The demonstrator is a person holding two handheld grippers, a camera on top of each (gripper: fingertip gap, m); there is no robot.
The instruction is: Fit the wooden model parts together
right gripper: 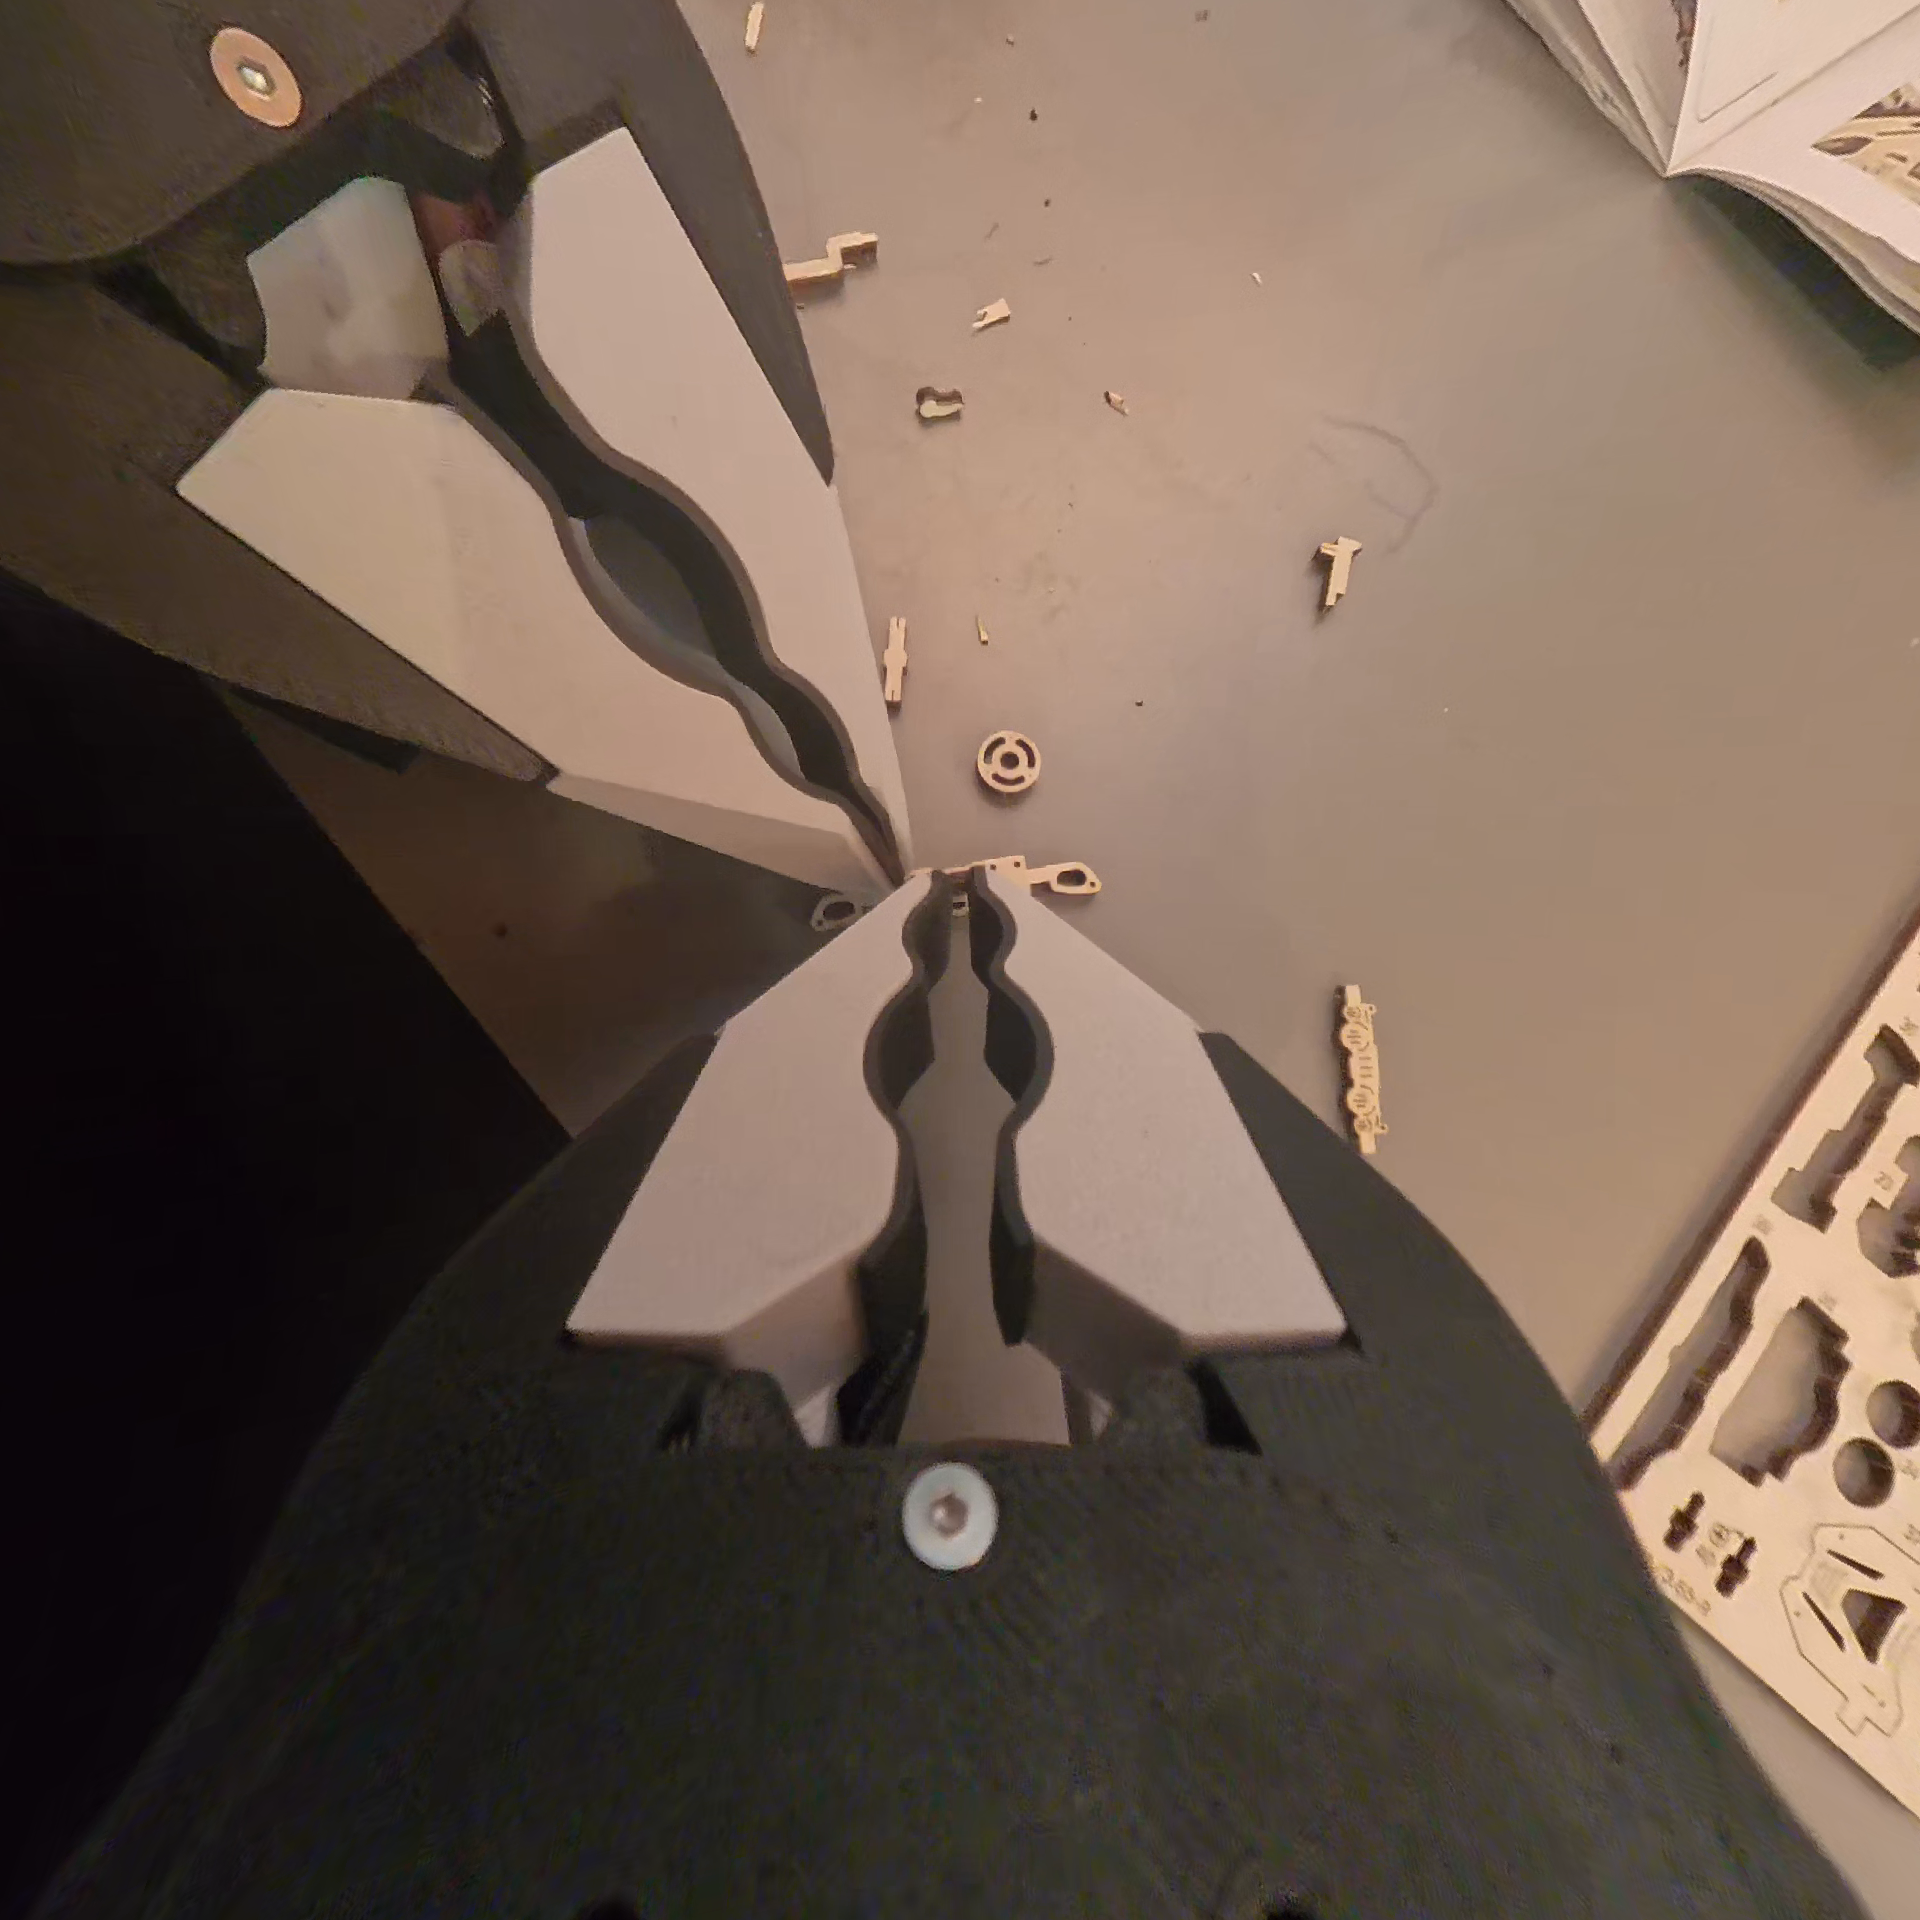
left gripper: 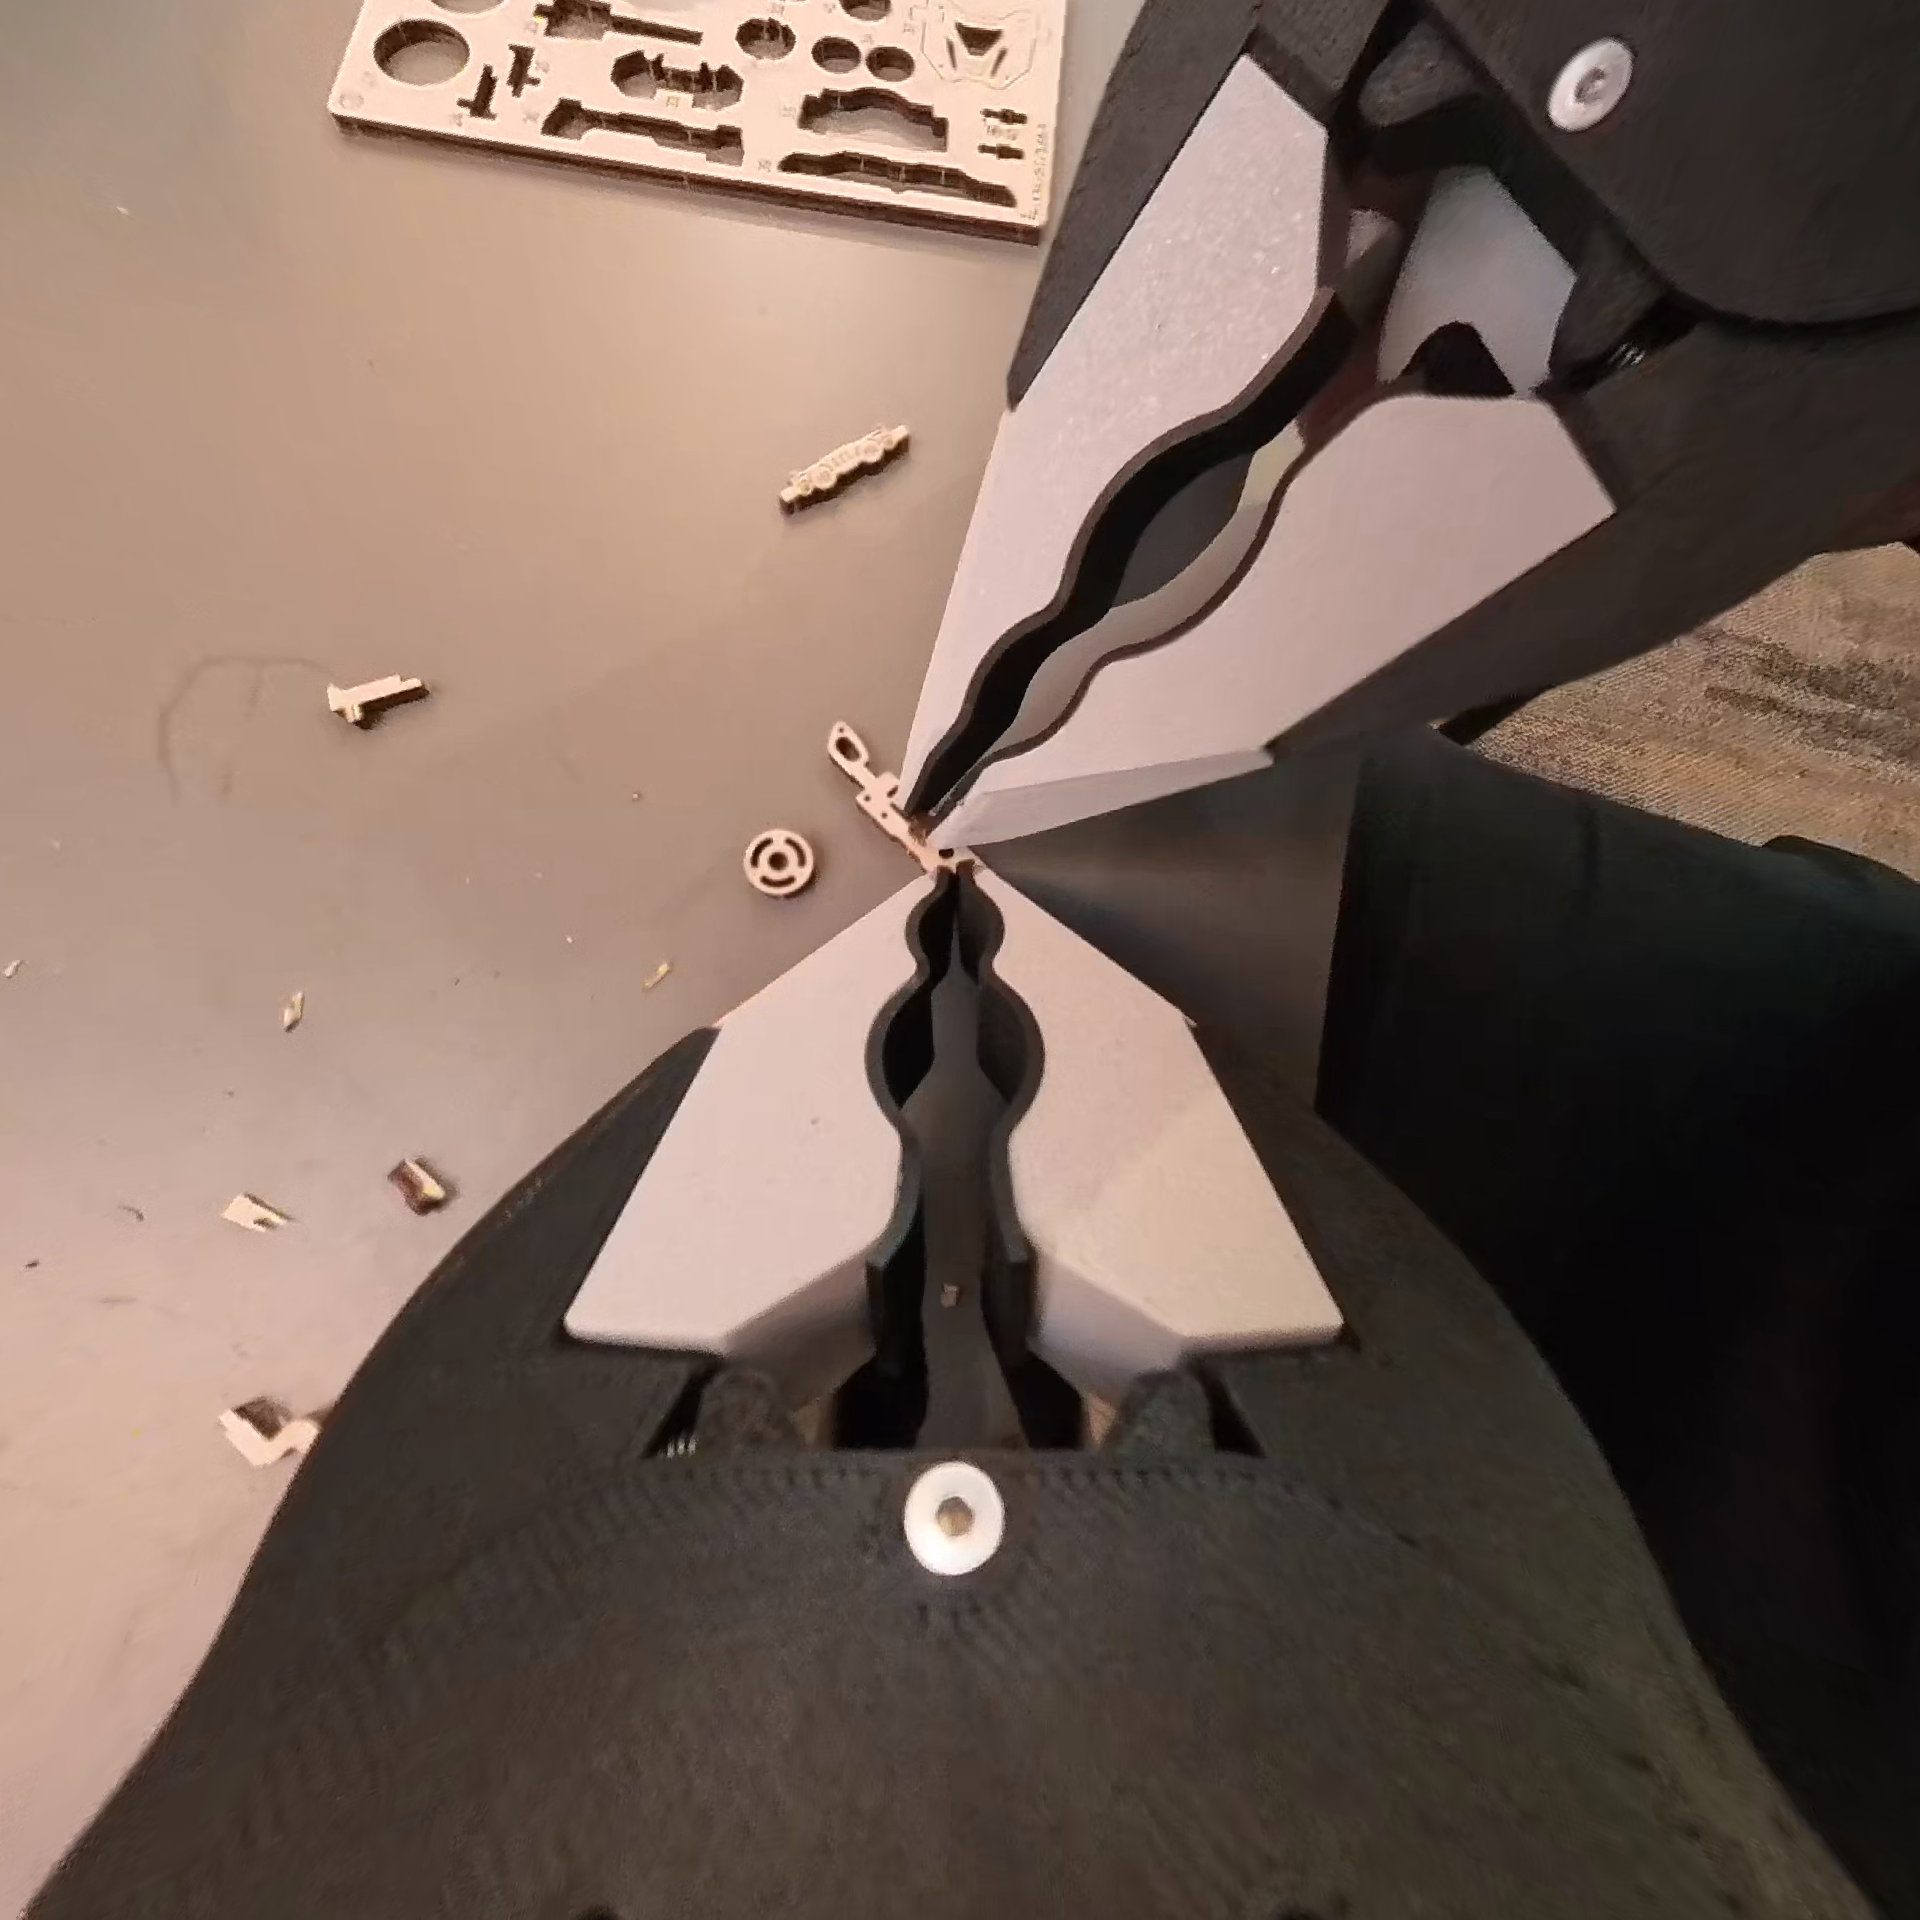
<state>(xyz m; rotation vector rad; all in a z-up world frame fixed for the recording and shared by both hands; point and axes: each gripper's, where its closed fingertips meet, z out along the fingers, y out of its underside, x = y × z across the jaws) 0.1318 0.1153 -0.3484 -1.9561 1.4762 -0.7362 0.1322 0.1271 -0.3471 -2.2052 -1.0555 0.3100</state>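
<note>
A thin pale wooden part with an oval loop at its end (left gripper: 850, 746) hangs just above the grey table (left gripper: 468, 520). My left gripper (left gripper: 948, 878) comes from below and is shut on its lower end. My right gripper (left gripper: 918, 817) comes from the upper right and is shut on the same part, tip to tip with the left. In the right wrist view my right gripper (right gripper: 956, 885) pinches the part, whose looped end (right gripper: 1070, 881) sticks out to the right. The left gripper (right gripper: 896, 868) meets it from the upper left. A second loop (right gripper: 836, 912) shows under the left fingers.
Loose on the table lie a round wooden disc (left gripper: 787, 864) (right gripper: 1008, 769), an ornate strip (left gripper: 844, 468) (right gripper: 1361, 1070), a T-shaped piece (left gripper: 374, 698) (right gripper: 1337, 566) and several scraps. A punched-out sheet (left gripper: 707, 104) (right gripper: 1787, 1403) and an open booklet (right gripper: 1766, 135) lie farther off. A dark-clothed leg (left gripper: 1610, 1091) is at the table edge. The right tips stand about 10 centimetres off the T-shaped piece (left gripper: 374, 698). It is also in sight in the right wrist view (right gripper: 1331, 562).
</note>
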